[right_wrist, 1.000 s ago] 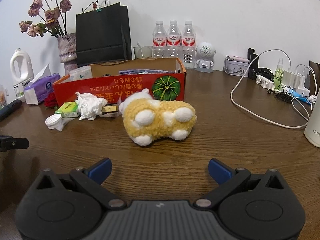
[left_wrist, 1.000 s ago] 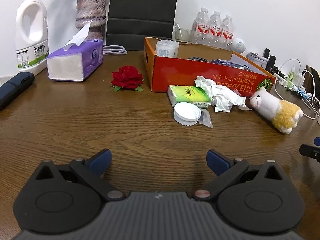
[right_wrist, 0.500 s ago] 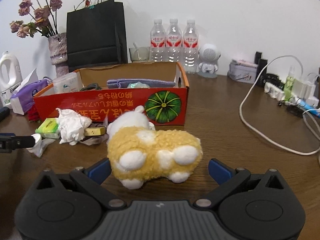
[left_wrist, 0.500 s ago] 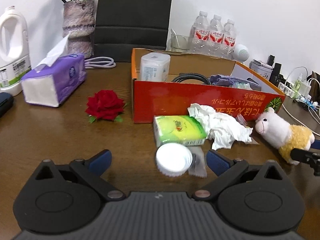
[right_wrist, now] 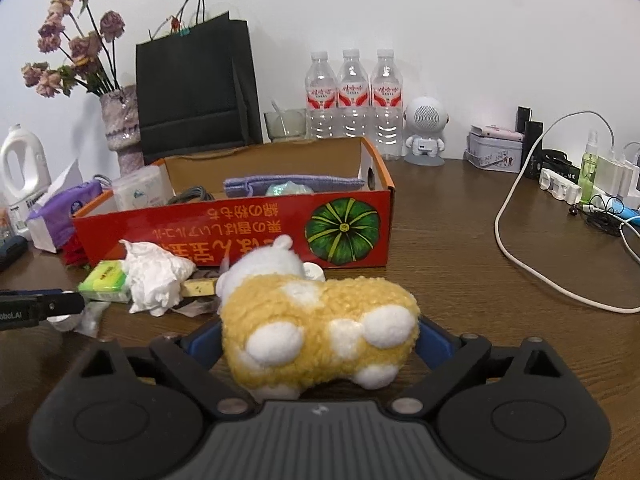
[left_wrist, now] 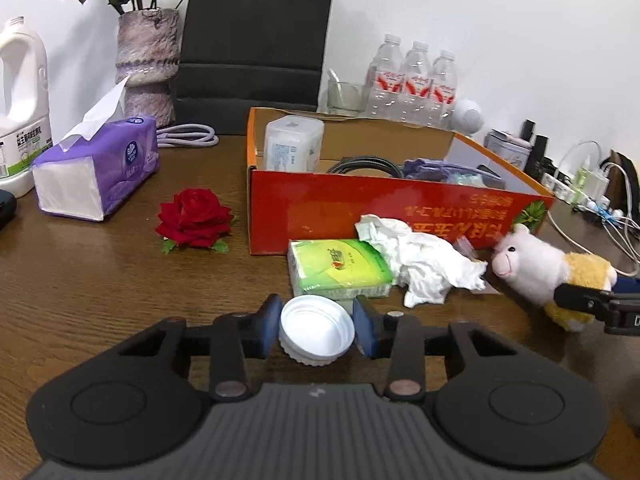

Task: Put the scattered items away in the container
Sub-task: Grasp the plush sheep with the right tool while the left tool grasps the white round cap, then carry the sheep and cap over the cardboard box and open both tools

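Observation:
A white lid lies on the wooden table between the pads of my left gripper, whose jaws are closing and touch its rim on both sides. Just beyond it are a green tissue pack, a crumpled white tissue and a red rose. Behind them stands the red cardboard box with several things inside. A yellow and white plush sheep lies between the jaws of my right gripper. Those jaws stand wide and are closing, the blue pads at its flanks without squeezing it.
A purple tissue box, a white jug, a vase and a black paper bag stand at the back left. Water bottles and a small white speaker line the wall. Cables trail on the right.
Both grippers moved forward. The left jaws went from wide open to narrow around the white lid. The plush sheep came between the right jaws, which narrowed slightly.

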Demonstrator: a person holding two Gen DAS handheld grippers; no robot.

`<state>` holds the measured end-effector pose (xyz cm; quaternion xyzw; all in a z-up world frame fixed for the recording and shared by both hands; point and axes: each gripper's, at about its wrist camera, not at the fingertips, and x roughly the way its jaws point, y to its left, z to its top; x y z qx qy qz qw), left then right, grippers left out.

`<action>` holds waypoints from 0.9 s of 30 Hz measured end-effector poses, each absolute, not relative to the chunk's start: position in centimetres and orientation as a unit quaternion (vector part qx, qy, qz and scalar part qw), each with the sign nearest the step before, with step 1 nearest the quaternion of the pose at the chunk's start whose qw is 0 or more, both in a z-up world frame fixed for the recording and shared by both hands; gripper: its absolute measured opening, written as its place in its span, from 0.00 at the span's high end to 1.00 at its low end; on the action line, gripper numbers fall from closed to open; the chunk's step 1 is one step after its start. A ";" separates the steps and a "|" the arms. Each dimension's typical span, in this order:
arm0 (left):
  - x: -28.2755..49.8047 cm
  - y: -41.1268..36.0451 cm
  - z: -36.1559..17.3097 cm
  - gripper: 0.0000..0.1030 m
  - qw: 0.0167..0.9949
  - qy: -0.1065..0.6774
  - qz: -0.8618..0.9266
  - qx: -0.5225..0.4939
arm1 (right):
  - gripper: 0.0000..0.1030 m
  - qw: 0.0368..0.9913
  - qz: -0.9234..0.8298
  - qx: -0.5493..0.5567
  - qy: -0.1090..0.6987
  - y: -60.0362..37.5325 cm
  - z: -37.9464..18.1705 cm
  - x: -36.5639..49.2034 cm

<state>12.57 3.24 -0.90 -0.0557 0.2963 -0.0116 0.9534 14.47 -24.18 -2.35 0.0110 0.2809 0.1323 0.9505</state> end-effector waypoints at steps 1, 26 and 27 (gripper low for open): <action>12.4 3.3 -1.0 0.61 0.953 0.297 -0.013 -0.056 | 0.08 0.951 0.133 0.011 0.280 -24.2 -2.3 14.3; 8.4 2.1 6.0 0.61 0.969 0.214 -0.093 -0.082 | 0.08 0.968 0.155 0.029 0.196 -24.7 3.3 9.2; 9.0 2.1 6.4 0.61 0.969 0.213 -0.095 -0.082 | 0.08 0.968 0.158 0.028 0.191 -24.5 3.8 9.7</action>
